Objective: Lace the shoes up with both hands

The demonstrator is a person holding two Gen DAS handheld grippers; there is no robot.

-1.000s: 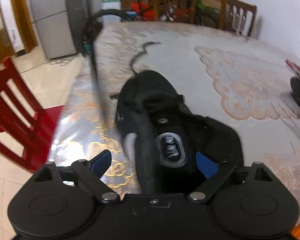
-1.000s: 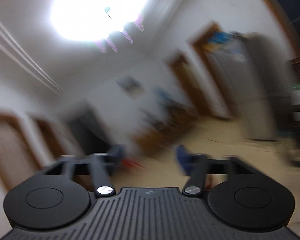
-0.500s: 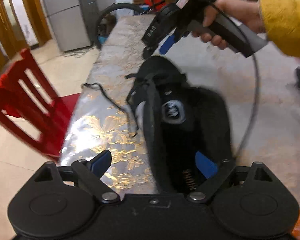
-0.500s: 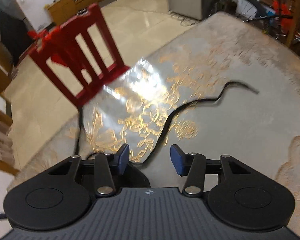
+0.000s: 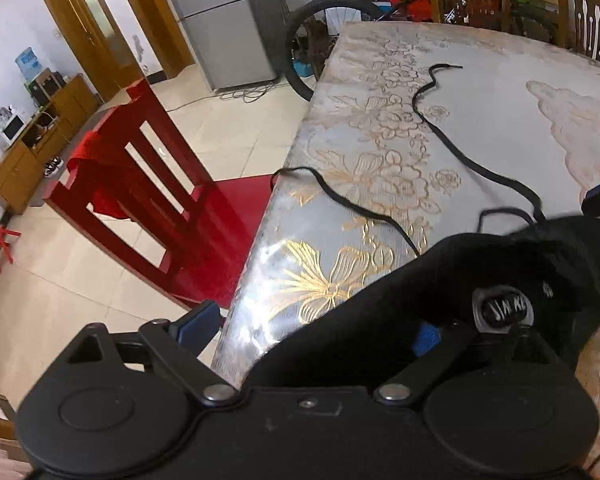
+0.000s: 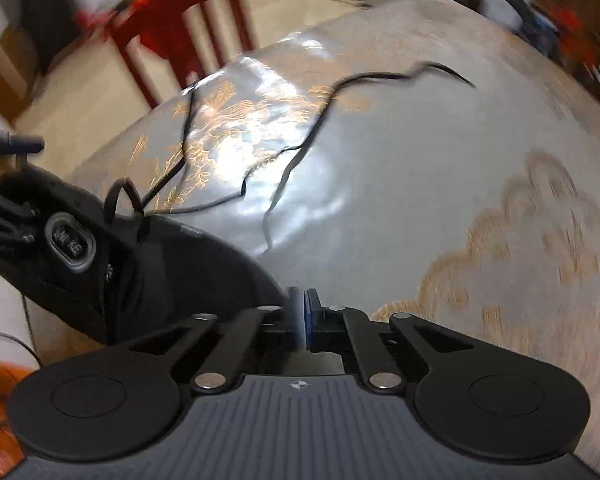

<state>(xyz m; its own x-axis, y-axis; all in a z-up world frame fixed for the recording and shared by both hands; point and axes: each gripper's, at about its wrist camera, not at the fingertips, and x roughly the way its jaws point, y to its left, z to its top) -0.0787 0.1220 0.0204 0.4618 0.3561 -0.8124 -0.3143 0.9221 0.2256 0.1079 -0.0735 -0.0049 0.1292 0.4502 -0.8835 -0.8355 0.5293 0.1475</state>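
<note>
The left hand-held gripper [image 5: 312,326] stands wide open astride the heel of the black shoe [image 5: 440,300], one finger inside the collar and the other off the desk [image 5: 500,128] edge; its pads do not press on the shoe. The right hand-held gripper [image 6: 302,318] has just been closing; its pads stand almost together with nothing between them, beside the shoe's toe. Beyond both, the black lace [image 6: 300,152] trails loose across the desk. A red chair [image 5: 139,184] stands farther off.

Red chair [image 5: 139,184], tiled floor [image 5: 235,128]
</note>
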